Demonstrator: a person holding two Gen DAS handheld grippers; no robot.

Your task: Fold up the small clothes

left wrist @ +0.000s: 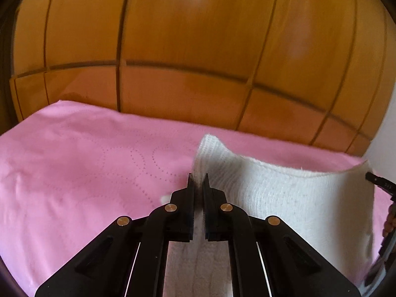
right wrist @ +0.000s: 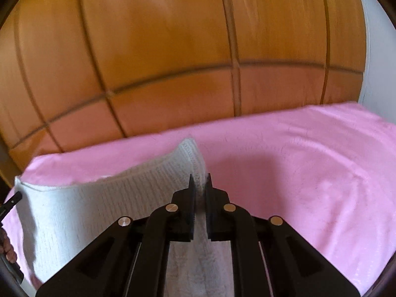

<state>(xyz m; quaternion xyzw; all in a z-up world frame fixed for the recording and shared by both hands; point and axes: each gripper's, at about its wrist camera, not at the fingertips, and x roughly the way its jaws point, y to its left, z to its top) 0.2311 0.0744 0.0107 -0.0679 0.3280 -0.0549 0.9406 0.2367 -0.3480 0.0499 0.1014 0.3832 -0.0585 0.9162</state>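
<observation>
Panelled orange-brown wooden headboard (left wrist: 188, 49): upright behind the bed, filling the background of both views.

Pink quilted bedspread (left wrist: 74, 173): covers the bed; soft, with stitched dotted motifs.

White knitted small garment (left wrist: 284, 198): lifted above the bedspread, stretched between the two tools, its top edge sagging in a shallow curve. Judged light, limp and stretchy; not fragile or slippery. Best held at corners or the ribbed edge, so the knit hangs flat for folding.

Left hand-held gripper (left wrist: 198, 180): jaws pinched on one upper corner of the garment.

Right hand-held gripper (right wrist: 200, 180): jaws pinched on the opposite corner.
</observation>
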